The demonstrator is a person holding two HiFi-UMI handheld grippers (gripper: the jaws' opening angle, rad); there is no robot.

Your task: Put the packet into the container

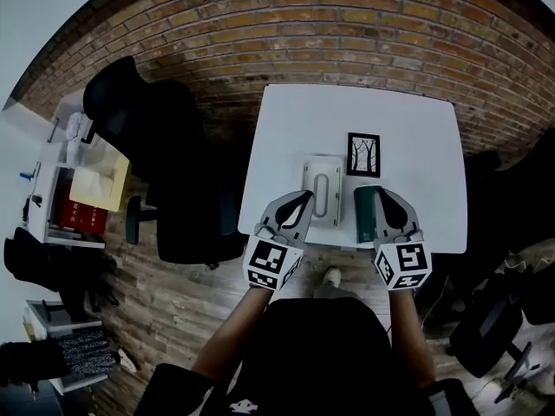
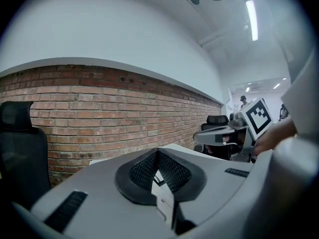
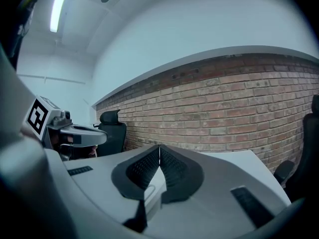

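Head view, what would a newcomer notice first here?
The left gripper and right gripper, both shut, reach over the near edge of a white table. Between them lie a white container and a dark green packet, with a tree-print card just behind.

A white table (image 1: 416,137) stretches ahead of the left gripper (image 1: 303,200) and the right gripper (image 1: 383,199). On it, ahead of the right gripper and slightly to its left, lies a black-framed picture of bare trees (image 1: 363,154). Beyond the table's far edge runs a red brick wall (image 1: 347,33). Left of the left gripper stands a black office chair (image 1: 165,172) on a wood-plank floor (image 1: 173,302). Further left, a white shelf unit (image 1: 65,150) holds a flat yellow item (image 1: 100,187) and a red box (image 1: 82,217). A ceiling strip light (image 2: 251,19) glows high above.
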